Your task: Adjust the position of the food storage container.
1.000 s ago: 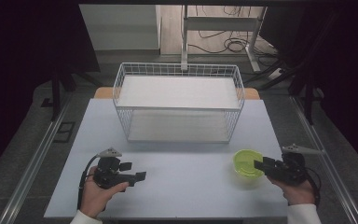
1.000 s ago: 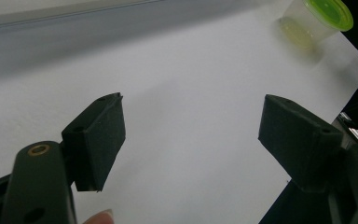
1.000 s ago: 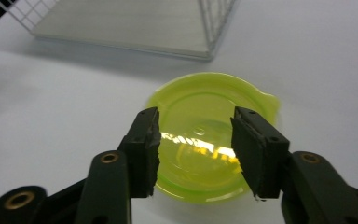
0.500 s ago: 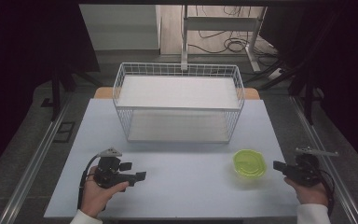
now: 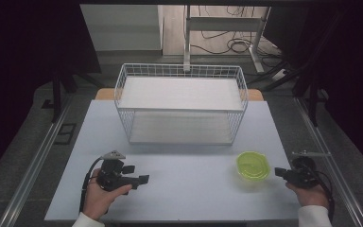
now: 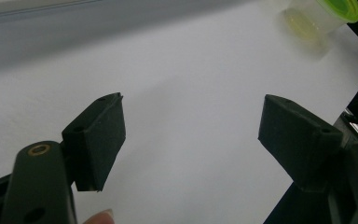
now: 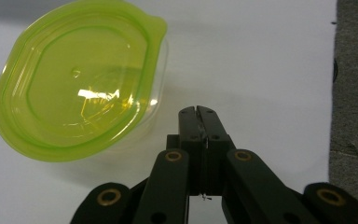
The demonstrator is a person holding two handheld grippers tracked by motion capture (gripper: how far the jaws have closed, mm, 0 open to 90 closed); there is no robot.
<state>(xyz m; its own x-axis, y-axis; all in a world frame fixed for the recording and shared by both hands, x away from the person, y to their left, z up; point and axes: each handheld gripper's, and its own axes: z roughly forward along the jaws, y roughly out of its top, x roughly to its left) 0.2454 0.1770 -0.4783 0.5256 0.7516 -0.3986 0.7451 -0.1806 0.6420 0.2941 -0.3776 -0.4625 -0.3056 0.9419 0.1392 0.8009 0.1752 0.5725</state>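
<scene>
A clear tub with a lime-green lid (image 5: pixel 253 165) stands on the white table (image 5: pixel 189 189) at the front right. My right gripper (image 5: pixel 279 171) lies just to its right, jaws shut with nothing between them. In the right gripper view the closed fingertips (image 7: pixel 198 112) sit a little apart from the tub (image 7: pixel 74 84). At the front left, my left gripper (image 5: pixel 144 178) rests low and points right, open and empty. The left gripper view has its jaws (image 6: pixel 191 116) wide apart over bare table, with the tub (image 6: pixel 321 16) far off.
A white wire basket (image 5: pixel 179 110) with a flat white floor stands at the middle back of the table. Grey floor and metal rails (image 5: pixel 38 161) run along both sides. The right table edge is close to my right hand.
My right gripper has drawn back to the right, away from the tub, and its jaws have closed empty. The tub stays on the table. The left gripper has not moved.
</scene>
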